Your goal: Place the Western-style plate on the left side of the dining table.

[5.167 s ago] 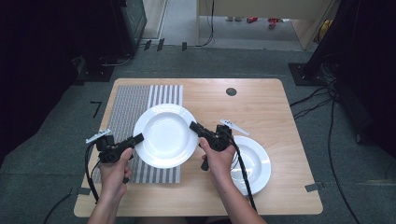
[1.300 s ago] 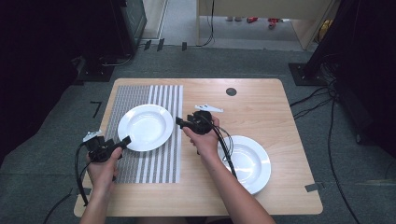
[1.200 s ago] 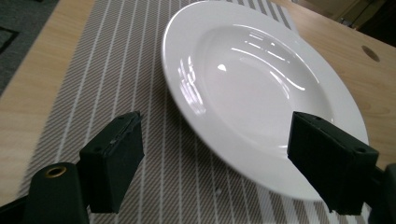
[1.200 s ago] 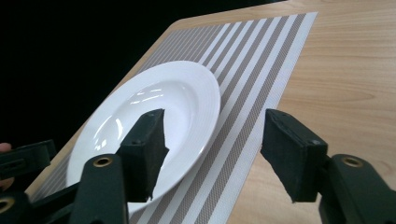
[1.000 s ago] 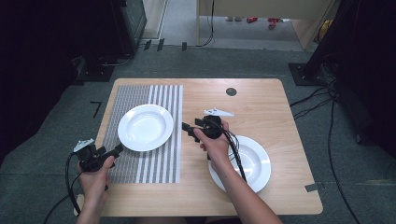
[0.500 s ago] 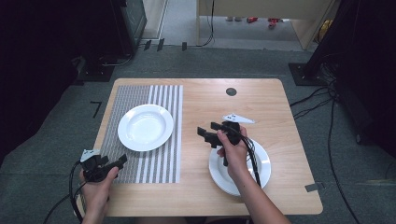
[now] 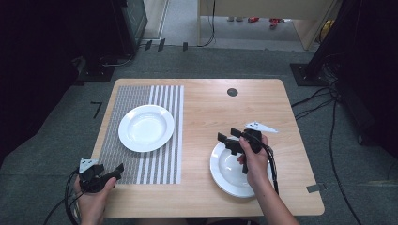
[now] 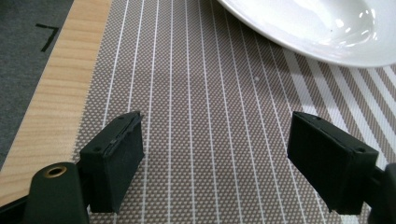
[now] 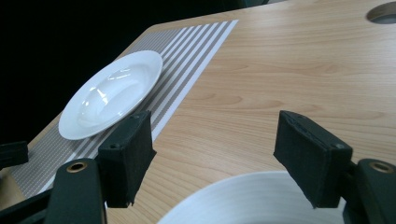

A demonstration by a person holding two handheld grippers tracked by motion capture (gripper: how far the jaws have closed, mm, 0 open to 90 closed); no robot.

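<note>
A white deep plate [image 7: 146, 127] [image 8: 322, 28] [image 9: 109, 95] rests on the striped grey placemat [image 7: 141, 166] [image 8: 205, 107] [image 9: 187, 60] at the table's left. A second white plate [image 7: 230, 176] [image 9: 243, 200] lies on bare wood at the front right. My right gripper [image 7: 228, 140] [image 9: 212, 156] hovers open over the far rim of that second plate, its jaws wide apart and holding nothing. Down at the front left corner my left gripper [image 7: 115, 171] [image 8: 229, 161] is open above the placemat's near edge, well short of the first plate.
The wooden table [image 7: 211, 108] has a round cable hole [image 7: 232, 92] [image 9: 383, 11] near its far edge. Cables and dark stands [image 7: 328, 70] sit on the grey carpet to the right. A black corner mark [image 8: 46, 35] lies on the floor left of the table.
The first plate was set on the placemat and let go. My left gripper drew back to the front left corner. My right gripper swung right and back over the second plate.
</note>
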